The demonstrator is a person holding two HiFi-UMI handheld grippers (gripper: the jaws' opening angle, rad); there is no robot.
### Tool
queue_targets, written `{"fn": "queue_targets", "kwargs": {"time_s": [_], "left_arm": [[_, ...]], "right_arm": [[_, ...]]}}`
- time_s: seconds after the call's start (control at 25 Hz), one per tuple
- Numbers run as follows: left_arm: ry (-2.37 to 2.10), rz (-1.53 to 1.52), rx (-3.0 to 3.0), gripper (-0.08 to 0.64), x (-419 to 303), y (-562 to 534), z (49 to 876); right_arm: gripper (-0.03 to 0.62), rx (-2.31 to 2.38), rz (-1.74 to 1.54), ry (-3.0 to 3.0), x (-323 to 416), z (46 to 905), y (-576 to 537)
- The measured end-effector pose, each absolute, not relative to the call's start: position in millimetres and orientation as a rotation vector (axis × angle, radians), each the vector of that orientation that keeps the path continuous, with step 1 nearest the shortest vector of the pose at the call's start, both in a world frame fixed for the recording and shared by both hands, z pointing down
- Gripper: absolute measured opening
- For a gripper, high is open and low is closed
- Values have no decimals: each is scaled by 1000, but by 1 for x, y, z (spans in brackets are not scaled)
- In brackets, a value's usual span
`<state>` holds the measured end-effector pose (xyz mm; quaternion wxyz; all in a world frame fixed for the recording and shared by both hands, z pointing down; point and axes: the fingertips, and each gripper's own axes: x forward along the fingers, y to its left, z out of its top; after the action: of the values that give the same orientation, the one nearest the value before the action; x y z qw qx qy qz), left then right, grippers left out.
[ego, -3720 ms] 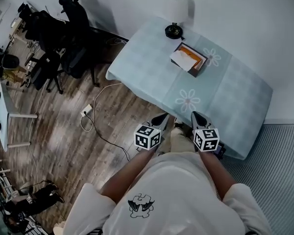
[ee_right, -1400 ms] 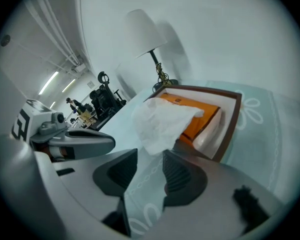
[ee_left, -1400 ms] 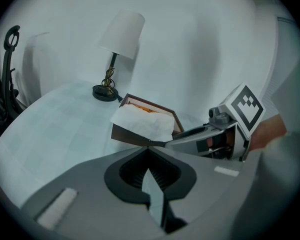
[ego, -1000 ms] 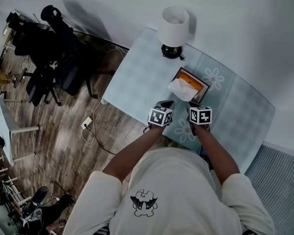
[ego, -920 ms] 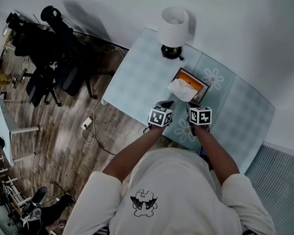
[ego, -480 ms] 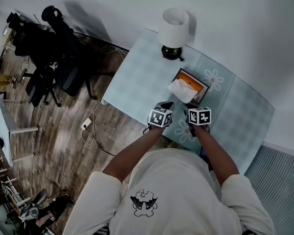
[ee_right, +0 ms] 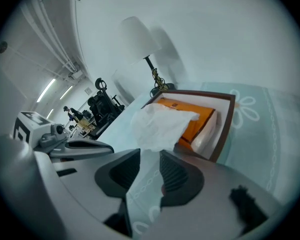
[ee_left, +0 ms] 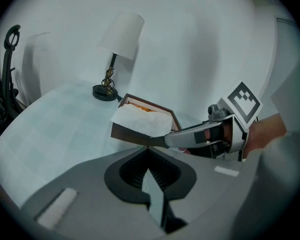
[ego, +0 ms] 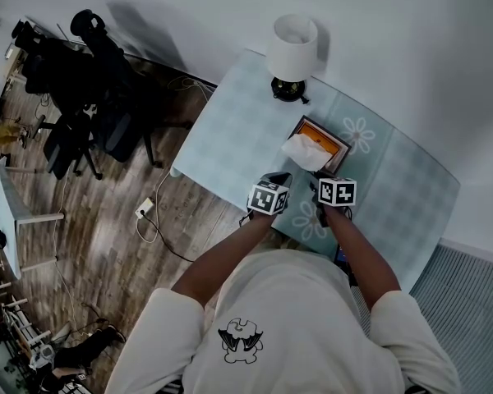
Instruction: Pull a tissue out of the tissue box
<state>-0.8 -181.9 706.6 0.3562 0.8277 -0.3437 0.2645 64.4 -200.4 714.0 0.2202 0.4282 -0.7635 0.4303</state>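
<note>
The right gripper (ee_right: 149, 156) had just been opening its jaws. They stood spread, with nothing between them but a strip of flowered tablecloth (ee_right: 270, 129) showing through the gap. The tissue (ee_right: 162, 126) stood crumpled out of the top of the tissue box (ee_right: 225, 129), and its lower edge hung just beyond the jaw tips, not yet inside them. The box sat on the table in front of both grippers, with the table lamp (ego: 292, 43) further back.

The first danger here was a short reach. If the jaws had closed where they were, they would likely have closed on air, or worse, nipped the cloth underneath and rucked it up.

The second was a thin bite. That dangling edge was flimsy, and a pinch on just the corner could have torn it away and left the rest of the sheet in the box.

The third was the box itself. The left gripper (ee_left: 149, 150) had its jaws pressed together on nothing and sat close to the box's near side, though whether it touched the box couldn't be told. It certainly wasn't clamping it. The box looked light, so with nothing holding it down a brisk pull might have lifted or dragged it along with the tissue, skidding it across the cloth. A steep upward draw looked safer than a yank towards the person.
</note>
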Motion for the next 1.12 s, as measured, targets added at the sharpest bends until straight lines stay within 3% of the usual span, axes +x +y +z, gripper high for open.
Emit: {"fn": "queue_targets", "kwargs": {"time_s": [0.56,0.6,0.64,0.68,1.12], "left_arm": [[-880,677,2150,5,4,-184,703],[-880,678,2149,5,3,-183,703],[-879,679,2148,5,2,-183,704],[-879,679,2148,5,2,-182,705],[-908,666,2177,5,-2,-183,698]], "right_arm": [[129,1295,1381,-2043,79,720,-201],[123,1307,1375,-2033,80,721,-201],[40,1319,1372,-2023,81,722,-201],[15,1327,1373,-2018,82,723,-201],[12,1260,1229,-2104,75,699,-188]]}}
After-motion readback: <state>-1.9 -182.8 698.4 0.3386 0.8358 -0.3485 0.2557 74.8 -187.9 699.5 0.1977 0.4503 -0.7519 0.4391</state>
